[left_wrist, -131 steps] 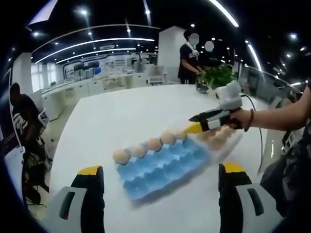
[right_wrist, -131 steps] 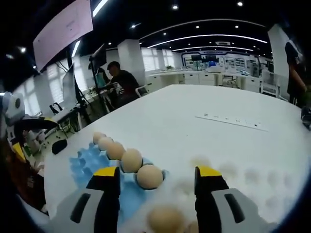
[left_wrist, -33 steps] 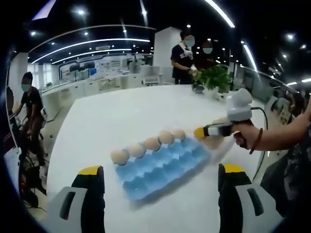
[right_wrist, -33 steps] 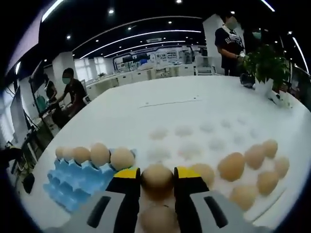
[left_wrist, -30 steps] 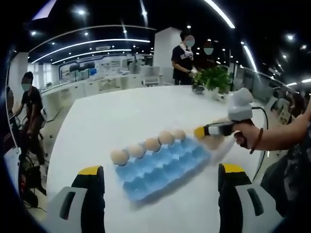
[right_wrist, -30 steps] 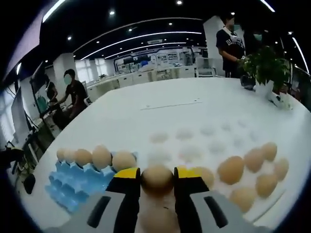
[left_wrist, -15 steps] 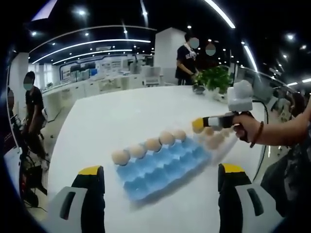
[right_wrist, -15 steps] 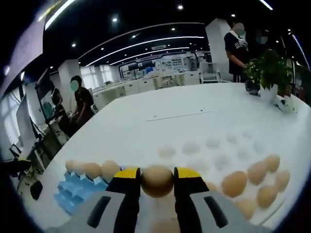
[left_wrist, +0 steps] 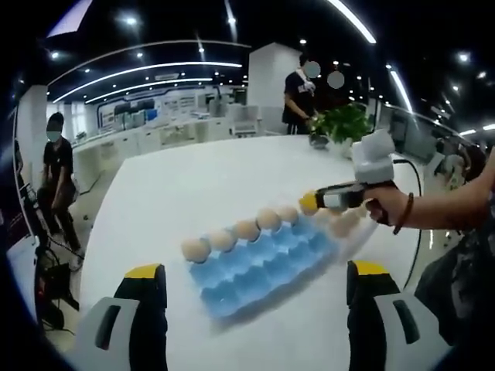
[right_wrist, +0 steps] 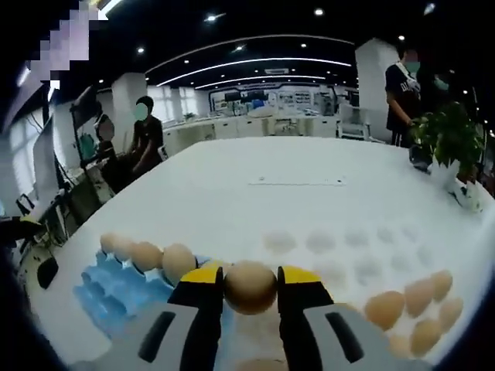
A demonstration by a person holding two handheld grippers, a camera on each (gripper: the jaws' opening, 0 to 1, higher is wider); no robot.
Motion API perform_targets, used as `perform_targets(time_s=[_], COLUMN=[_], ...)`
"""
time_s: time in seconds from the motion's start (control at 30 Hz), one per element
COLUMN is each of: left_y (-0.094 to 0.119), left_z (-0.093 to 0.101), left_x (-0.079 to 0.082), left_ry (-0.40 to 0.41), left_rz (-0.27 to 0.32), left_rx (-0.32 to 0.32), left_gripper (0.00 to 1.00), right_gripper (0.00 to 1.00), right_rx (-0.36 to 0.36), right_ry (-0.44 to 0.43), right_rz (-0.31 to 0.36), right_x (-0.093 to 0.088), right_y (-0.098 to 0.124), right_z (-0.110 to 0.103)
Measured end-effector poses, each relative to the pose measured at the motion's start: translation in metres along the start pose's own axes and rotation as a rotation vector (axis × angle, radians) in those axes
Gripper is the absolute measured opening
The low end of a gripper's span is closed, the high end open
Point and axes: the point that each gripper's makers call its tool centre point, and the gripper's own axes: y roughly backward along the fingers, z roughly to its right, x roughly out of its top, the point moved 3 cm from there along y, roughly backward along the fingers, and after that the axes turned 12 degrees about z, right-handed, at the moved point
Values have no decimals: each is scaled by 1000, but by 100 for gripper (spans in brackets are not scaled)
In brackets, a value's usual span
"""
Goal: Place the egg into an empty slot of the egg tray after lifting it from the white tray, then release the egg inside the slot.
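Right tool (right_wrist: 250, 287) clamped on egg (right_wrist: 250, 286), long axis across jaws, above near end of blue egg tray (right_wrist: 116, 290). Beyond: white tray (right_wrist: 352, 263), eggs right. Left tool (left_wrist: 251, 270) jaws wide, nothing between; its view shows tray lengthwise on bench (left_wrist: 193, 185), egg row along far edge.

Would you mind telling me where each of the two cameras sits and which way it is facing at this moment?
Left gripper view: rides the left gripper, open jaws at the bottom, looking across the white table at the blue egg tray; the right gripper enters from the right, held by the person's hand.
Right gripper view: rides the right gripper, looking over the egg clamped in its jaws toward the blue egg tray and the white tray.
Shared: the blue egg tray, its row of eggs, the table, the held egg.
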Motion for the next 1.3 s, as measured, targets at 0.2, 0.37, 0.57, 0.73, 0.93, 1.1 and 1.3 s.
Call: perform_targets(time_s=[0.2, 0.37, 0.57, 0.73, 0.93, 1.1, 1.3], left_y=[-3, -5, -5, -4, -2, 1, 5], left_z=[0, 2, 3, 3, 7, 8, 9], left_x=[4, 5, 5, 4, 4, 3, 1], left_ry=[-6, -4, 1, 1, 3, 4, 5], left_rz=[7, 12, 15, 13, 16, 14, 15], left_rx=[3, -2, 4, 13, 16, 19, 26], left_gripper=[99, 99, 99, 99, 99, 99, 99], right_gripper=[29, 30, 30, 29, 29, 29, 29], right_rx=[0, 2, 19, 20, 24, 32, 43], right_ry=[-1, -51, -58, -122, -193, -198, -216], right_rz=[-21, -41, -49, -52, -57, -59, -33], right_x=[-3, -7, -7, -8, -7, -7, 2], right_y=[-4, -7, -9, -8, -6, -4, 0], right_z=[5, 8, 8, 12, 15, 14, 12])
